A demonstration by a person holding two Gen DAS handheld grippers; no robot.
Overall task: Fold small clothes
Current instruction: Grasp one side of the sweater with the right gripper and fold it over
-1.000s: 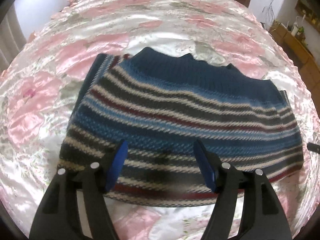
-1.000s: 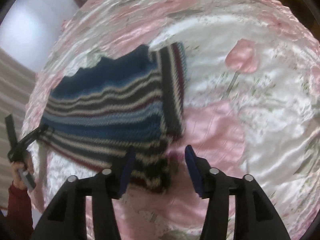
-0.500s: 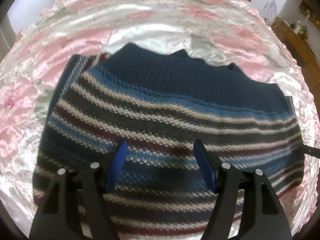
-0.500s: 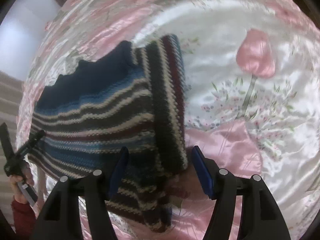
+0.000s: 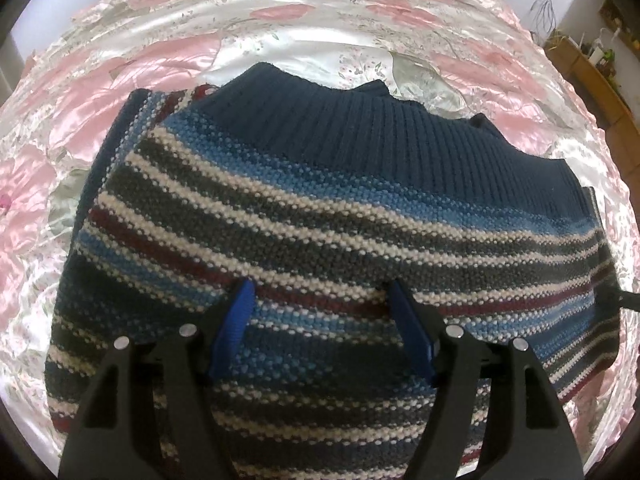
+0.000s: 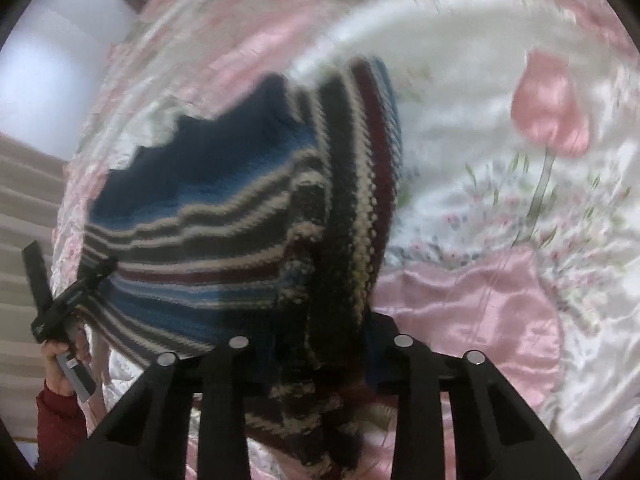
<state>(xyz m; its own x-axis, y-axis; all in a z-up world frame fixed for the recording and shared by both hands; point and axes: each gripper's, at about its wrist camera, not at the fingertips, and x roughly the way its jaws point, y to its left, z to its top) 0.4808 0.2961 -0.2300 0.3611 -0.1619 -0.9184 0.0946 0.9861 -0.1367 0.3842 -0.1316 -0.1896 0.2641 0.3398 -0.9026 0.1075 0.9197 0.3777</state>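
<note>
**Both grippers down at the near hem, about to grab**

While the left gripper (image 5: 322, 320) sits low in its frame with the blue pads spread wide, nothing is pinched between them; the striped sweater (image 5: 320, 216) fills the view underneath, and I can't tell if the tips touch the knit. In the right wrist view the right gripper (image 6: 320, 344) has its pads buried behind a bunched, already turned-in edge of the sweater (image 6: 224, 216), so I honestly can't tell how open it is or whether it has cloth (that shot is blurry too).

The sweater lies on the pink floral satin cover (image 5: 168, 44), navy ribbed band toward the top of the left frame. A hand (image 6: 60, 354) in a red sleeve (image 6: 58, 420) shows at lower left of the right view.

My guess: the next bit is pinching the near edge. Grab all layers evenly on both sides, lift together, and go slow, since satin probably lets the whole thing slide.
</note>
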